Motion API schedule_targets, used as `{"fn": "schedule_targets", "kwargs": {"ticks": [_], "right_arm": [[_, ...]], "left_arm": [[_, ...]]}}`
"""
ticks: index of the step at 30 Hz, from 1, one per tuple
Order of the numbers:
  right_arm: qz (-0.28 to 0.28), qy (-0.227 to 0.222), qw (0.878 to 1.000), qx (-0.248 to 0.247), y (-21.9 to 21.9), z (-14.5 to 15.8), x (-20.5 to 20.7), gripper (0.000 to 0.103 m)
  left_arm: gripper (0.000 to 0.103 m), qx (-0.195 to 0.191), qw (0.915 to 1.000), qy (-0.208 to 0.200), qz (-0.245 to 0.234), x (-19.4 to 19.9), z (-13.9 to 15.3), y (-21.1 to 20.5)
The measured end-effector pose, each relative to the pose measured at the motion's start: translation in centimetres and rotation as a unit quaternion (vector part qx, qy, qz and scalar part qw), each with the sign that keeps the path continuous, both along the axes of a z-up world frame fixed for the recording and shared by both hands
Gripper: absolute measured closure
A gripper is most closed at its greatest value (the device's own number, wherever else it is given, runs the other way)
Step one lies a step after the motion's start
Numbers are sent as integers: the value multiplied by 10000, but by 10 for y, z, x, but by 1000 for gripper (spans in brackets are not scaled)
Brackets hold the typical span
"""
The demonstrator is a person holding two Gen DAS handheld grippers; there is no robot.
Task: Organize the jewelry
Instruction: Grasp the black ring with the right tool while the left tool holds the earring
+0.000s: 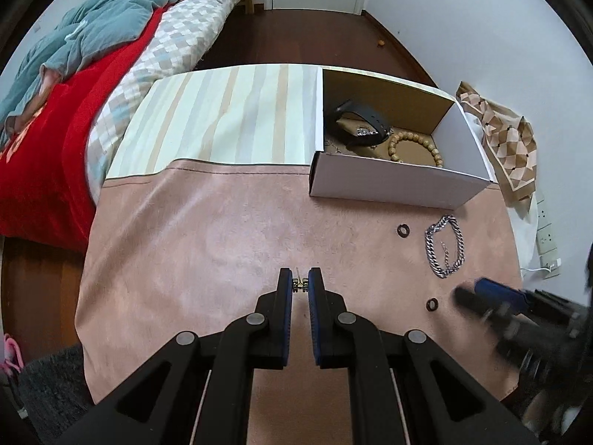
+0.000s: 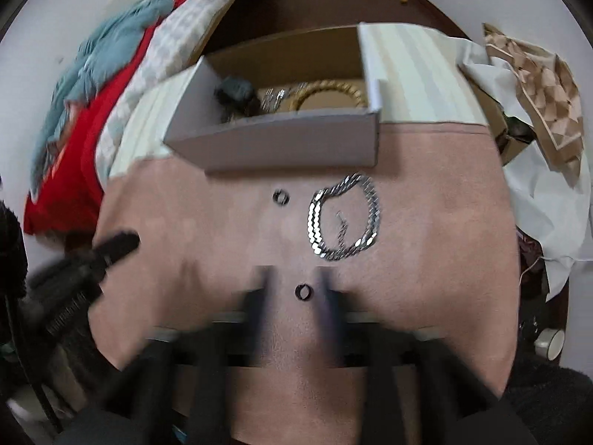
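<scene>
A small gold earring [image 1: 300,284] is pinched in the shut left fingers [image 1: 284,289] above the desk [image 1: 207,230]. The right fingers [image 2: 261,296] stand open, empty, around a ring [image 2: 303,291]. The earring (barely gripped) could slip before the box [image 1: 400,181] is reached.

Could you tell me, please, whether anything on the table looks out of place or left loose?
Yes: a silver chain bracelet and two small dark rings lie loose on the pink cloth, outside the open white box holding the other jewelry. The left gripper pinches a small gold-coloured piece.
</scene>
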State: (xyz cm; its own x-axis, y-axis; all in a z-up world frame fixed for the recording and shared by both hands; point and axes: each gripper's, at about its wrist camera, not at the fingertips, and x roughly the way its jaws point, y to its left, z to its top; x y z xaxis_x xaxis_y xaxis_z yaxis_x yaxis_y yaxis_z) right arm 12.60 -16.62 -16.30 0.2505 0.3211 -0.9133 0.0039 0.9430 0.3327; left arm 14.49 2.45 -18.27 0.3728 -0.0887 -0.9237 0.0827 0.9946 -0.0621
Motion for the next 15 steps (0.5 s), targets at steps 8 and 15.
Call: {"fn": "schedule_targets", "kwargs": {"ticks": [8,15], "right_arm": [[160,0,9990,-409,21,-34,-6,66],[284,-155,9971,-692,29,-33,-11,91]], "left_arm": [[97,179,9994,241,183,-12,-20,20],[97,170,9992,273,255,-17,-21,27]]}}
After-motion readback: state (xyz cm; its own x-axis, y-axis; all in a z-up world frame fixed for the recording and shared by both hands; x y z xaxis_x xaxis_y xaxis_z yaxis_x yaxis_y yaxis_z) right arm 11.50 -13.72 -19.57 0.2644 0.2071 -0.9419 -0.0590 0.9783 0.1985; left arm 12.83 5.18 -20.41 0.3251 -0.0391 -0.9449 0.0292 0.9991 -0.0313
